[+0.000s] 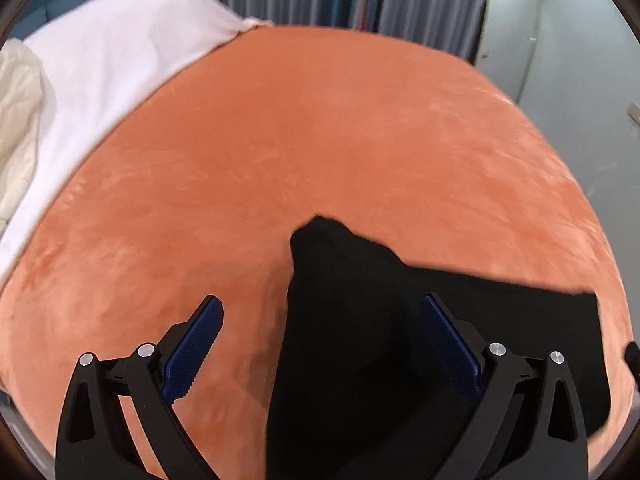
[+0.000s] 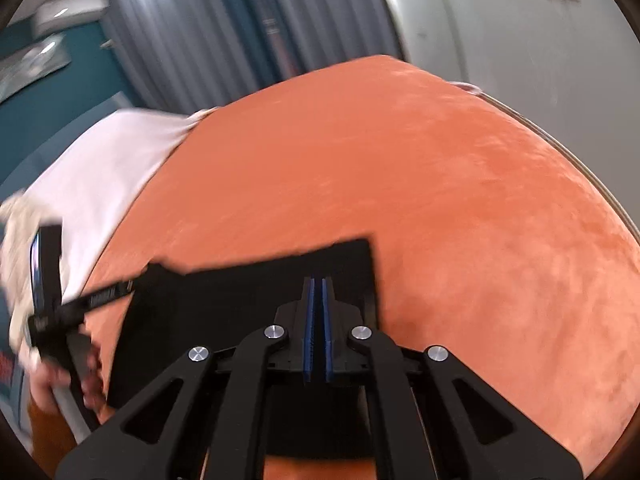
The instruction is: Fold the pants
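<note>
The pants (image 1: 360, 340) run off the near edge of the left wrist view, and their black cloth shows no seam or fold line. In the right wrist view the right tool (image 2: 319, 284) covers the cloth it pinches, so how many layers sit between the pads cannot be told. At that view's left edge the left tool (image 2: 60, 304) is smeared by motion, its jaws unreadable there. The white sheet (image 2: 100, 160) and curtains (image 2: 192, 40) beyond are blurred too, and the bed (image 2: 480, 200) is cut off near.

We see our left gripper (image 1: 320, 324) with jaws wide apart above the black pants (image 1: 360, 320) on the orange blanket (image 1: 280, 140).
</note>
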{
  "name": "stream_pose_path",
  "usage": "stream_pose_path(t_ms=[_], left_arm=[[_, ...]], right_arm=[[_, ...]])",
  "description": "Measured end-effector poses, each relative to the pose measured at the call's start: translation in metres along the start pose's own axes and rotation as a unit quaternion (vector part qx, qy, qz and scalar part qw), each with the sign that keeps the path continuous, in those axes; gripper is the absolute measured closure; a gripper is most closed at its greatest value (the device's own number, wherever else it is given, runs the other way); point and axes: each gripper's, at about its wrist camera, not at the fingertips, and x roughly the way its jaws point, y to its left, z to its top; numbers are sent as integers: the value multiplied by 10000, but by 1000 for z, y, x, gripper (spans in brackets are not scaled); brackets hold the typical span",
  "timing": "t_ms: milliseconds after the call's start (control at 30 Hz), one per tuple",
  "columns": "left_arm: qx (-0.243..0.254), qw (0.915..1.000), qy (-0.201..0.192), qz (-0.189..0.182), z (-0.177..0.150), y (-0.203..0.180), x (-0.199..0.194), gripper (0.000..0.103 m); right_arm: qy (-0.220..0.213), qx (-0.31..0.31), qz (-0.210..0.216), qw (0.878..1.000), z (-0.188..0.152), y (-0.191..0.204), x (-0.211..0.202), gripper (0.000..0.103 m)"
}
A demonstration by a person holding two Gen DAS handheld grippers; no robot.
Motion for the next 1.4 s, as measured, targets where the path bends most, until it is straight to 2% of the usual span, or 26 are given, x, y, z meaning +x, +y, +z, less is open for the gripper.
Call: stream_pose_path(t_ms=[100, 200, 233, 300, 433, 567, 633, 667, 733, 767, 800, 867, 1033, 1167, 1233, 1300, 1333, 1367, 1400], left_arm=[[218, 9996, 140, -96, -36, -4, -19, 5], [606, 9976, 284, 194, -75, -7, -18, 5], [685, 9972, 258, 151, -89, -5, -13, 5], [518, 9986, 103, -86, -96, 6, -11, 5], [389, 9990, 167, -111, -88, 16, -19, 5], [587, 9975, -16, 387, -92, 26, -33, 5], [552, 9975, -43, 437, -101, 40, -43, 5], [535, 9974, -68, 478, -103, 44, -49, 5], [535, 9952, -182, 805, -109, 55, -65, 5], [544, 9945, -240, 863, -109, 62, -72, 5], [546, 9943, -362, 841, -111, 65, -84, 5], [518, 9952, -477, 674, -109, 59, -96, 5], [764, 9963, -376, -80, -110, 7, -101, 5], [1223, 9922, -183, 151, -121, -25, -75, 5], [1284, 9910, 49, 369, -127, -26, -57, 5], [1224, 9910, 231, 490, -130, -19, -48, 5], [1156, 9919, 263, 449, -132, -11, -48, 5], [1077, 9930, 283, 403, -133, -4, -49, 5], [1028, 9935, 292, 390, -133, 2, -50, 5]], right_arm=[[222, -451, 19, 9987, -33, 13, -13, 100], [421, -842, -661, 9934, -61, 8, -2, 103], [404, -874, -765, 9924, -68, -2, -1, 103], [303, -598, -473, 9966, -74, -28, -8, 103], [321, -768, -665, 9943, -73, -24, -14, 103], [344, -520, -493, 9968, -75, -28, -21, 103], [350, -254, -348, 9985, -75, -34, -27, 103], [306, -191, -389, 9986, -77, -34, -34, 103], [241, -221, -721, 9969, -81, -36, -52, 103], [236, -230, -947, 9950, -81, -38, -57, 99], [232, -237, -1123, 9931, -84, -41, -64, 99], [175, -220, -1103, 9935, -86, -43, -79, 99], [75, -404, -471, 9980, -78, -8, -84, 99], [303, -630, -513, 9962, -78, 3, -55, 99], [595, -539, -681, 9944, -86, -14, -36, 103], [730, -252, -506, 9957, -93, -30, -33, 103], [828, -214, -945, 9919, -98, -37, -33, 99], [817, -252, -1145, 9897, -102, -43, -37, 98], [819, -128, -1069, 9908, -105, -51, -43, 98]])
